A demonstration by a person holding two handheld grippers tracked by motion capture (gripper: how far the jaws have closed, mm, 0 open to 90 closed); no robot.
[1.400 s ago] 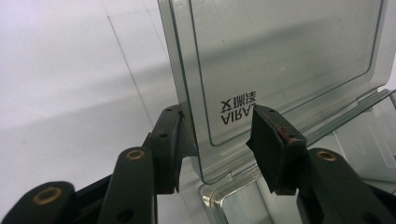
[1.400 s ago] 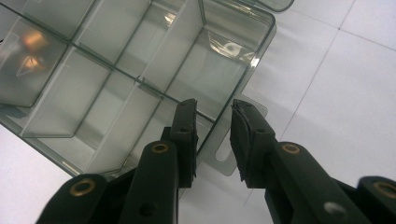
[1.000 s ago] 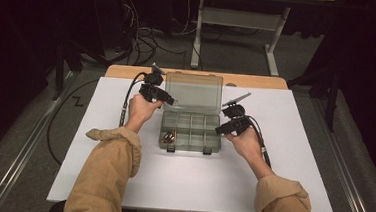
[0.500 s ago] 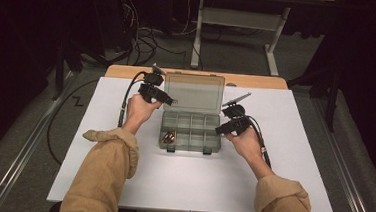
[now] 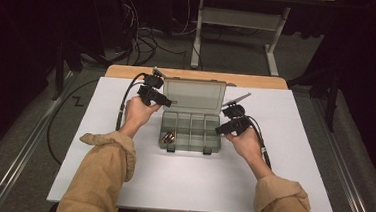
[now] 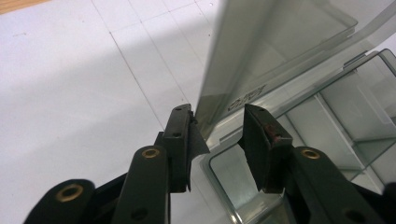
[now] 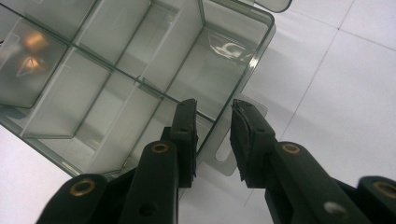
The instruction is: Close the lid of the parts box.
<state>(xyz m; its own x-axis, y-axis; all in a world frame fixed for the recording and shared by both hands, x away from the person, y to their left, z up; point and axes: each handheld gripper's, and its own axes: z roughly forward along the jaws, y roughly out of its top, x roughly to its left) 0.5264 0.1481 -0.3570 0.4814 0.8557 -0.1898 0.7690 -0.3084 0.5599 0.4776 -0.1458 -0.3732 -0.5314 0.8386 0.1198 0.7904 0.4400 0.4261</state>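
A clear compartment box [image 5: 191,130] sits on the white worktop [image 5: 120,181]. The left claw [image 6: 217,126], released, straddles its raised lid [image 6: 261,51]. The right claw [image 7: 212,116], released, straddles the box's side wall.

Left tongs [image 5: 168,103] jaws parted, right tongs [image 5: 220,131] jaws parted, both forearms stretched forward, sleeves rolled.

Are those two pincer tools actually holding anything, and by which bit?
Nothing is clamped. The left gripper has its jaws open astride the side edge of the raised lid. The right gripper is open over the organiser box's side wall by its tab.
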